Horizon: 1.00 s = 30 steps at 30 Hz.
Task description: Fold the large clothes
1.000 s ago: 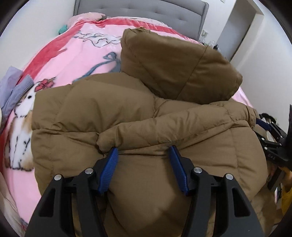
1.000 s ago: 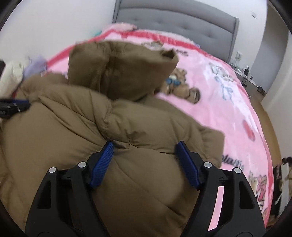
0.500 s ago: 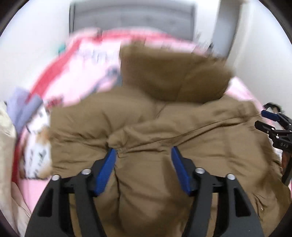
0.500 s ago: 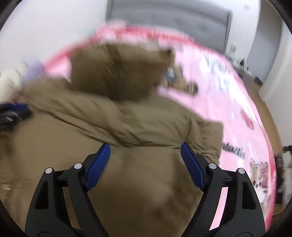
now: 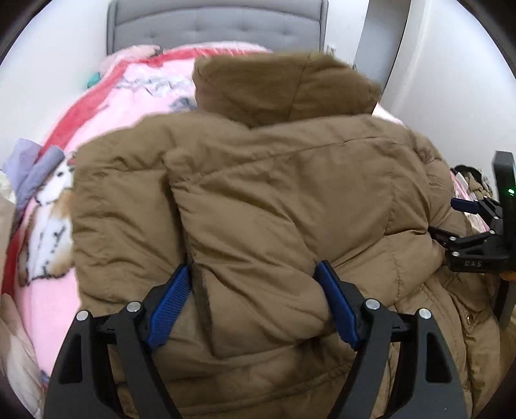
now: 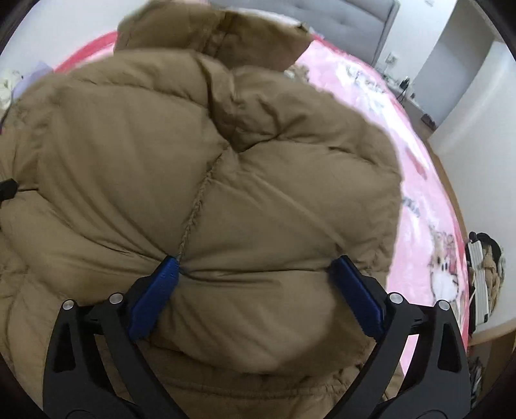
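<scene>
Pink-blanketed bed (image 5: 106,109) carries the brown puffer jacket (image 5: 274,193), folded into a bulky bundle with its hood toward the grey headboard (image 5: 219,29). Left gripper (image 5: 254,303) and right gripper (image 6: 254,290) straddle the jacket's near fold, jaws spreading, padding between them. Best release fully, clear of fabric, then press the bundle flat.

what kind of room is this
Most likely a bedroom. A grey tufted headboard stands against the wall, a pink cartoon-print blanket covers the bed, and a brown puffer jacket lies spread on it for folding.
</scene>
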{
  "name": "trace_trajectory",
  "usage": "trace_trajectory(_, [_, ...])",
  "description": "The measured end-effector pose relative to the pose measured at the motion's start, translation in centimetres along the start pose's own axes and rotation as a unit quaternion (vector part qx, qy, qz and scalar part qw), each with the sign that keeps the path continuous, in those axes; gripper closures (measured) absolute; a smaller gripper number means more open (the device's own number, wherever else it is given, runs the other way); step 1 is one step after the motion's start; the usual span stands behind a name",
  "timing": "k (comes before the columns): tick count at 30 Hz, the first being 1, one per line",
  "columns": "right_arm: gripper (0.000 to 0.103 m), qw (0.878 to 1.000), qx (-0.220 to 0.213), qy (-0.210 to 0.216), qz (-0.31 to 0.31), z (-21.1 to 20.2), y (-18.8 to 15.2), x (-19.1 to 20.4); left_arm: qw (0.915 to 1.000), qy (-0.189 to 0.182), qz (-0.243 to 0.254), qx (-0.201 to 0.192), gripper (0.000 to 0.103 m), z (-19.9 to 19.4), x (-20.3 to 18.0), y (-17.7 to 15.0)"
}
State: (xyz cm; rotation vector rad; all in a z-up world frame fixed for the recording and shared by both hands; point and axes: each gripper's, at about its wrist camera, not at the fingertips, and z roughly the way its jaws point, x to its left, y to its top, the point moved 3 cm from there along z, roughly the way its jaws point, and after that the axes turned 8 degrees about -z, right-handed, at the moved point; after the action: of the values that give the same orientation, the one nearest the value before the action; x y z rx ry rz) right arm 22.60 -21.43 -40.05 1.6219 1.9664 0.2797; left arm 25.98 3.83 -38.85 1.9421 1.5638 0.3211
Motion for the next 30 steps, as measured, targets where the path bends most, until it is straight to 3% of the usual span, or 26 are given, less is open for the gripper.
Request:
trace_trajectory(3, [0.015, 0.997, -0.074, 0.025, 0.000, -4.2, 0.0, -0.6, 0.9988, -0.018, -0.021, -0.040, 0.024, -3.1, 0.4, 0.5])
trace_trajectory(4, [0.015, 0.996, -0.079, 0.031, 0.014, -5.1, 0.1, -1.0, 0.9975, -0.035, -0.027, -0.056, 0.024, -4.7, 0.5, 1.2])
trace_trajectory(6, [0.014, 0.991, -0.089, 0.060, 0.079, -7.6, 0.6, -2.7, 0.9962, -0.037, -0.030, -0.073, 0.024, -6.1, 0.4, 3.1])
trace_trajectory(8, [0.011, 0.979, -0.135, 0.094, 0.117, -10.2, 1.5, -4.1, 0.9963, -0.032, -0.021, -0.076, 0.022, -6.9, 0.6, 6.1])
trace_trajectory(11, [0.009, 0.972, -0.187, 0.101, 0.098, -12.0, 5.2, -6.4, 0.9941, -0.038, -0.025, -0.099, 0.021, -7.0, 0.8, 10.9])
trace_trajectory(13, [0.009, 0.973, -0.204, 0.086, 0.071, -11.5, 8.3, -7.8, 0.9946, -0.021, -0.027, -0.098, 0.019, -5.7, 0.8, 14.5])
trace_trajectory(17, [0.009, 0.983, -0.168, 0.070, 0.026, -4.7, 17.0, -11.4, 0.9990, 0.013, -0.009, -0.041, 0.018, 0.1, -0.3, 21.5])
trace_trajectory(19, [0.018, 0.987, -0.145, 0.070, 0.009, -1.3, 20.2, -12.0, 0.9982, 0.052, 0.026, -0.012, 0.018, 3.7, -1.2, 24.7])
trace_trajectory(21, [0.028, 0.990, -0.118, 0.071, -0.026, 2.7, 23.2, -12.7, 0.9967, 0.062, 0.052, 0.006, 0.018, 6.8, -1.6, 26.8])
trace_trajectory(24, [0.027, 0.991, -0.070, 0.096, -0.068, 8.1, 26.1, -12.7, 0.9926, 0.067, 0.072, 0.072, 0.018, 11.4, -1.9, 28.2])
trace_trajectory(26, [0.027, 0.989, -0.051, 0.107, -0.085, 10.6, 26.5, -11.9, 0.9844, 0.107, 0.076, 0.117, 0.023, 14.7, -1.4, 28.5])
trace_trajectory(28, [0.028, 0.988, -0.021, 0.105, -0.114, 13.2, 26.0, -10.7, 0.9754, 0.136, 0.046, 0.168, 0.028, 16.9, -0.1, 27.7])
trace_trajectory(29, [0.033, 0.987, -0.015, 0.094, -0.126, 13.9, 25.6, -10.4, 0.9685, 0.151, 0.013, 0.198, 0.034, 17.9, 1.2, 27.1])
trace_trajectory(30, [0.047, 0.987, -0.014, 0.081, -0.138, 14.4, 25.3, -9.9, 0.9632, 0.151, -0.023, 0.221, 0.043, 18.5, 2.3, 26.4])
